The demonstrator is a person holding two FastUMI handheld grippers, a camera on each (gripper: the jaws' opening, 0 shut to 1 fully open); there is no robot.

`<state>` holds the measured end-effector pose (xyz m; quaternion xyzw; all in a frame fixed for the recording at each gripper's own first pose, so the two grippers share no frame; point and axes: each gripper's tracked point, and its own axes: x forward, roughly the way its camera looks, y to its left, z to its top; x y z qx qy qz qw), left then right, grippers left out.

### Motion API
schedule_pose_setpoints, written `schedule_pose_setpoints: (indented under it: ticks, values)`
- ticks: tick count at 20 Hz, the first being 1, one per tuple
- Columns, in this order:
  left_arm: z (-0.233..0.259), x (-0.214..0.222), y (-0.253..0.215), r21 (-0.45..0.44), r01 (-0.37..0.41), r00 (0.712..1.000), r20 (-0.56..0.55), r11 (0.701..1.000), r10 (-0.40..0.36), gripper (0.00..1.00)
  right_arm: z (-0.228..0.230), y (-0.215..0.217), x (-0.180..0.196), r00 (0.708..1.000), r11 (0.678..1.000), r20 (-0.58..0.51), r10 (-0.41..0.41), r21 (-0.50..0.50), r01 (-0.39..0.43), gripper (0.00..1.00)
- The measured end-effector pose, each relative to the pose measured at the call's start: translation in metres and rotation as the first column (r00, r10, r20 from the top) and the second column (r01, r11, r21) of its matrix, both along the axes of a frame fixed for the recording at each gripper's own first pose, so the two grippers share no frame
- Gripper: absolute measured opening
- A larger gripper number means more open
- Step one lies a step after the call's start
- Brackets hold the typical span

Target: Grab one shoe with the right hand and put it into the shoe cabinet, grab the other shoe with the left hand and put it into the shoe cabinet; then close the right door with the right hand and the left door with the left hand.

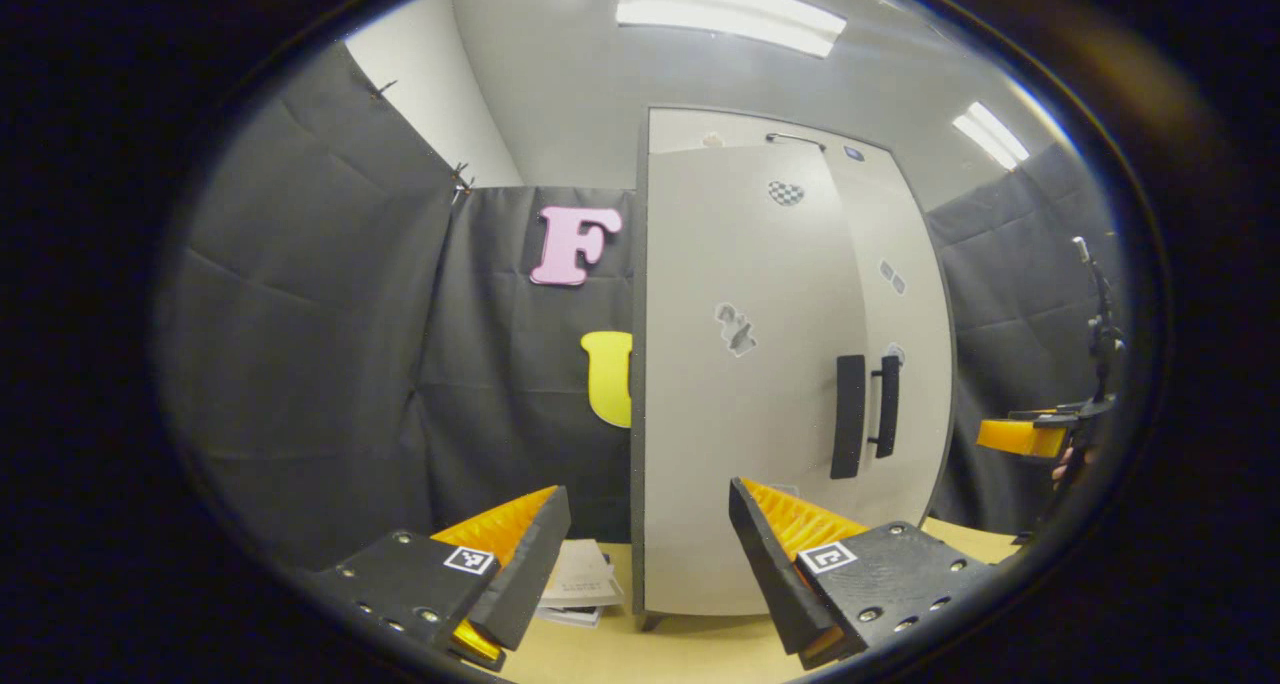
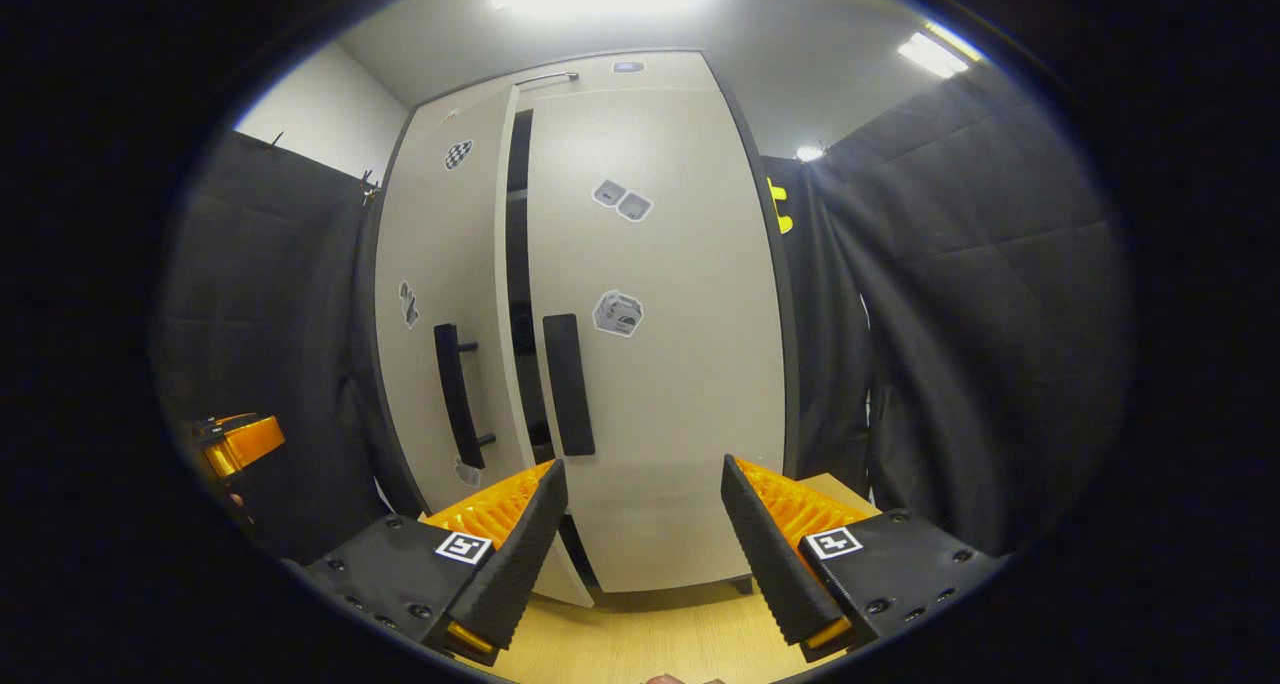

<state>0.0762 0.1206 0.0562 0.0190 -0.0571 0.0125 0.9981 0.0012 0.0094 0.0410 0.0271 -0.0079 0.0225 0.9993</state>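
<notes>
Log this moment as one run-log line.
phase: closing doors | right door: nearly shut | left door: ajar | left gripper: open, empty | right gripper: open, empty

— Left gripper (image 1: 640, 554)? 
— Low in the left gripper view, fingers spread wide, gripping nothing.
— Right gripper (image 2: 640, 544)? 
— Same at the bottom of the right gripper view: parted wide, empty, also glimpsed at the left gripper view's right edge.
</notes>
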Motion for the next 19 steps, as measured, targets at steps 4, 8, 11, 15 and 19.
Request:
schedule_pose_setpoints:
  ticks: [4, 8, 11, 15, 19]
  values:
    - [-0.005, 0.000, -0.004, -0.015, 0.052, 0.998, -0.035, 0.999, -0.053, 0.93, -0.002, -0.014, -0.009, 0.999, 0.999, 0.002, -0.050, -0.022, 0.050, 0.98]
    - [-0.009, 0.000, -0.007, -0.050, 0.103, 0.992, -0.074, 0.993, -0.106, 0.99, -0.007, -0.032, -0.014, 0.995, 0.995, -0.010, -0.094, -0.024, 0.094, 0.98]
    - [-0.008, -0.002, -0.008, -0.073, 0.114, 0.989, -0.083, 0.991, -0.120, 0.99, -0.009, -0.047, -0.014, 0.993, 0.992, -0.014, -0.121, -0.028, 0.121, 0.98]
    - [-0.003, -0.001, -0.008, -0.161, 0.100, 0.989, -0.089, 0.982, -0.116, 0.94, -0.011, -0.065, 0.000, 0.992, 0.992, -0.024, -0.125, -0.035, 0.125, 0.98]
    - [0.000, -0.001, -0.007, -0.187, 0.079, 0.988, -0.116, 0.979, -0.102, 0.99, -0.010, -0.080, 0.022, 0.995, 0.996, -0.043, -0.089, -0.014, 0.089, 0.92]
